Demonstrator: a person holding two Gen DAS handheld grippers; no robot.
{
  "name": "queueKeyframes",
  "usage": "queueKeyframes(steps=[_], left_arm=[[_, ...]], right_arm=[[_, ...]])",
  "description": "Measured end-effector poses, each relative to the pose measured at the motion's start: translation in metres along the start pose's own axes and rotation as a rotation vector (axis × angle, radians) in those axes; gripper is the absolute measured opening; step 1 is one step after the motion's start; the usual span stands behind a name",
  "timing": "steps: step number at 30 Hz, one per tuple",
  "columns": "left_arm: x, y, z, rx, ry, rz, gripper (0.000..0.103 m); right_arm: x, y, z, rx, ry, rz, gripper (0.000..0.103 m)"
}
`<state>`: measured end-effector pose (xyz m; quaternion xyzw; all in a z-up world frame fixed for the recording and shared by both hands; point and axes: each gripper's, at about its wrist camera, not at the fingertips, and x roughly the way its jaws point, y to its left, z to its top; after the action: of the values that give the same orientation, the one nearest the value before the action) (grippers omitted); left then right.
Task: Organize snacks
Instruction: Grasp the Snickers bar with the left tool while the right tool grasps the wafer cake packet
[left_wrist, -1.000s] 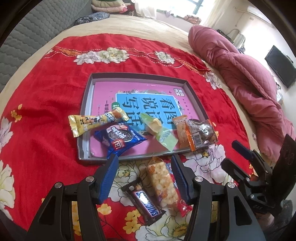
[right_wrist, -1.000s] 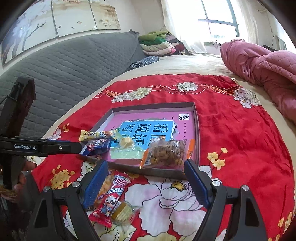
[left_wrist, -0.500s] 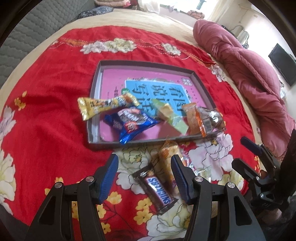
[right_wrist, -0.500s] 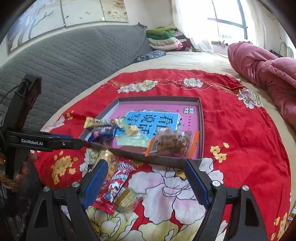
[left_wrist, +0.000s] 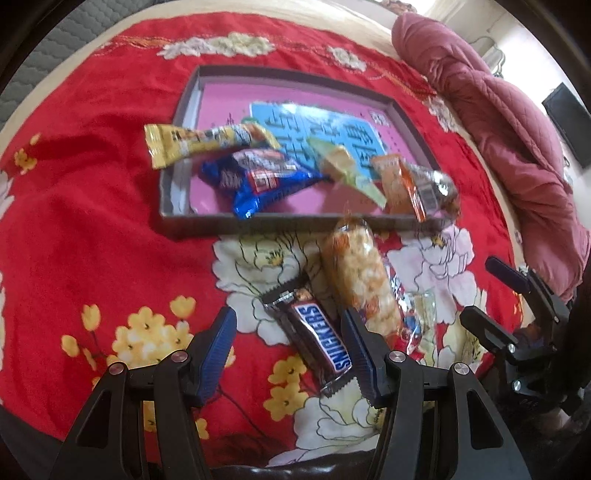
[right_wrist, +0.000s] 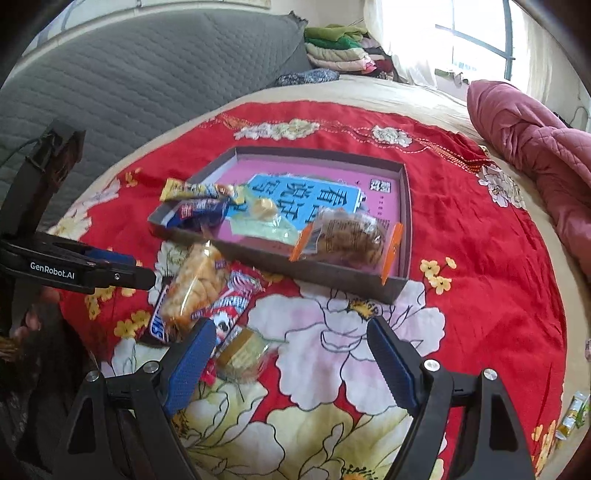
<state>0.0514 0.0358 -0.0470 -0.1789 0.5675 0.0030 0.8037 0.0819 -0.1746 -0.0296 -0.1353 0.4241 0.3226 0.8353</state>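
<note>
The left gripper (left_wrist: 288, 332) stands spread, pinching nothing, over the Snickers bar (left_wrist: 318, 336). The bar lies flat on the red floral cloth (left_wrist: 74, 236) between the blue pads, close to the right pad, its long axis running from 11 to 5 o'clock. Its wrapper is dark brown with a blue and white logo and zigzag ends.

At 1 o'clock from the bar lies a clear pack of puffed snack (left_wrist: 360, 273), just beside it.

The right gripper (right_wrist: 291, 347) is also spread and empty; a small clear-wrapped yellow cake (right_wrist: 242, 349) lies just beside its left pad.

Farther off, at 12 o'clock, the grey tray (left_wrist: 295, 221) holds a yellow bar (left_wrist: 199, 142), a blue cookie pack (left_wrist: 262, 181) and an orange-edged pack (left_wrist: 417, 188).
</note>
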Motion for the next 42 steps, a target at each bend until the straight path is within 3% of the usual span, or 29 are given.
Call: queueKeyframes(steps=[8,34,42], left_arm=[[0.013,0.000,-0.005,-0.009,0.037,0.003,0.061],[0.028,0.000,-0.009,-0.015,0.076,-0.009,0.061],[0.032,-0.002,-0.008,-0.016,0.079,-0.012,0.063]], right_arm=[[0.003,0.015,-0.006,-0.084,0.041,-0.004,0.083],[0.049,0.021,-0.018,-0.168,0.210,-0.051,0.085],[0.057,0.021,-0.010,-0.168,0.174,-0.021,0.087]])
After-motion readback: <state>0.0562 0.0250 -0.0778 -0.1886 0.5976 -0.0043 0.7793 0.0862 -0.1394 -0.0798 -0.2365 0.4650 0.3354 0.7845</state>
